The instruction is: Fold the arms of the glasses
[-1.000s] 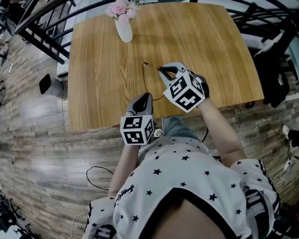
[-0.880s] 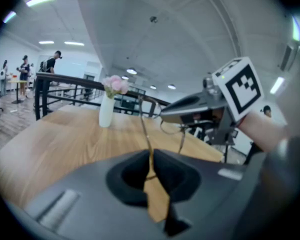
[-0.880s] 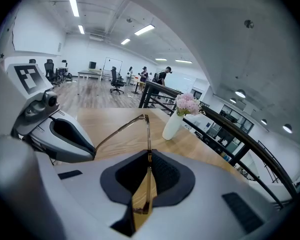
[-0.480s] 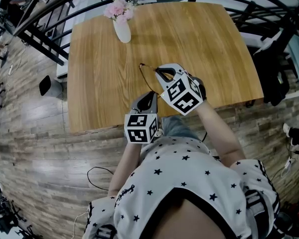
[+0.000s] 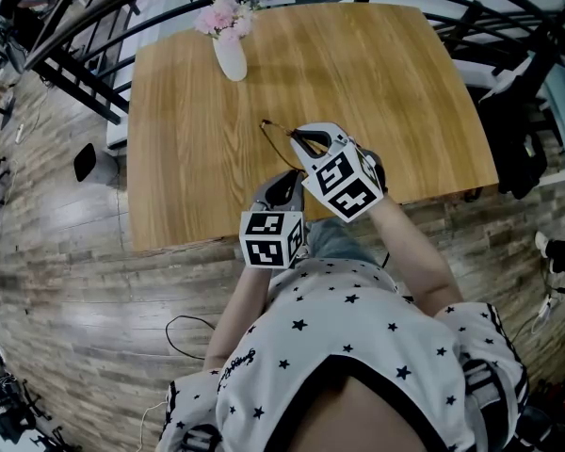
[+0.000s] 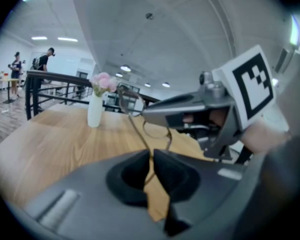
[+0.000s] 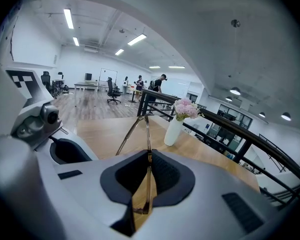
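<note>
The glasses point(image 5: 271, 130), thin and wire-framed, are held over the near half of the desk point(image 5: 188, 139), caught between the two tools. The left tool point(image 6: 151, 160) has its jaws pressed together on one slim arm, which runs up and away toward the lenses. The right tool point(image 7: 149, 159) is likewise clamped tight on a thin part of the frame. The tools sit just beside each other. A white vase point(image 5: 234, 59) of pink flowers point(image 5: 224, 14) stands well apart, near the desk's far edge.

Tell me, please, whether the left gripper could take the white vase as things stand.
Probably not yet: the left gripper has its jaws shut on the glasses, which the right gripper also holds. The way across the table to the vase looks free.
</note>
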The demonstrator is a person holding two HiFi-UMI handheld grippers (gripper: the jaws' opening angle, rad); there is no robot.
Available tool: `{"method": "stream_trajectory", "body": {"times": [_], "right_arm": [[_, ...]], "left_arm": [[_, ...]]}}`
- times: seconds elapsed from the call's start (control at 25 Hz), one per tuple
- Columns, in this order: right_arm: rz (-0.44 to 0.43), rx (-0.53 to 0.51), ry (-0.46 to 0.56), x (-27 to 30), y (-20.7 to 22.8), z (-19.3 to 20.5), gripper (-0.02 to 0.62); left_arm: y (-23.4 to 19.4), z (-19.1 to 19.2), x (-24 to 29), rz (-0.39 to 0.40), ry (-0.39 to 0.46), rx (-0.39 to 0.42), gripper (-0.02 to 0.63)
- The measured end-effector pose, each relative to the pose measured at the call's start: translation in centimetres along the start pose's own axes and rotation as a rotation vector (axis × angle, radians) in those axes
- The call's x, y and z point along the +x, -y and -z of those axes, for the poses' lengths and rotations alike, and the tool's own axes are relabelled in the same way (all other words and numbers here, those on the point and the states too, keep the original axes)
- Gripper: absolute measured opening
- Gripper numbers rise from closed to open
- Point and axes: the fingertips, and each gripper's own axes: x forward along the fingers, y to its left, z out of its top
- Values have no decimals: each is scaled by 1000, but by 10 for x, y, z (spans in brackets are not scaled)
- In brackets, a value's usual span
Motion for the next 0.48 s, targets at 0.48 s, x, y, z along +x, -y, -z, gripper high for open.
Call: {"method": "stream_trajectory", "body": {"times": [0.48], "right_arm": [[0,32,45,1,-7,-10,25]], "left_arm": [[0,-10,4,-2,9,0,26]]}}
